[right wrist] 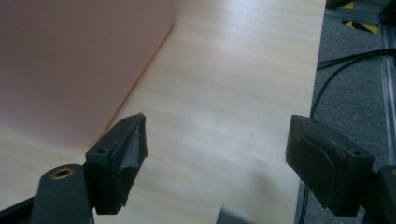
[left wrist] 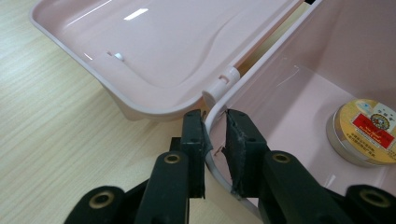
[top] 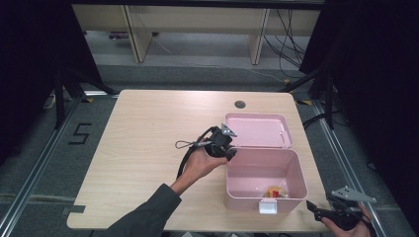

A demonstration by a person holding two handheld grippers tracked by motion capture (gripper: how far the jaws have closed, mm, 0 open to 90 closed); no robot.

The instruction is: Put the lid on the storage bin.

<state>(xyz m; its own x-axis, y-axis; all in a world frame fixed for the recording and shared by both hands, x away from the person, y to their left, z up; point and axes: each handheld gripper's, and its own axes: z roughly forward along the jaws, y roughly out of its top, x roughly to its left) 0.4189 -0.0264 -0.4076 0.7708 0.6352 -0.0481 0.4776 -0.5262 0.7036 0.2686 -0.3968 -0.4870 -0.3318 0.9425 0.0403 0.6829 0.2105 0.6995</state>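
Left gripper (left wrist: 215, 135) is clamped on the rim of the pink box (top: 264, 170), at its rear left corner just beside the white hinge (left wrist: 222, 86); the thin wall sits between the two black pads, one outside and one inside. High view puts that gripper (top: 223, 143) over the same corner, hand (top: 200, 163) reaching in from the near edge of the table (top: 148, 148).

Box stands near the right near corner of the table, white latch (top: 267, 207) facing the near edge. Lid (top: 257, 130) is swung fully open and lies flat behind the box, inner side up. Round tin (left wrist: 364, 133) with a yellow and red label lies on the box floor, toward the front in the high view (top: 275, 192).

Right gripper (top: 316, 210) sits low at the near right corner of the table, jaws spread wide, nothing between them. Its own view (right wrist: 215, 154) looks along bare tabletop with the box's pink wall at left.
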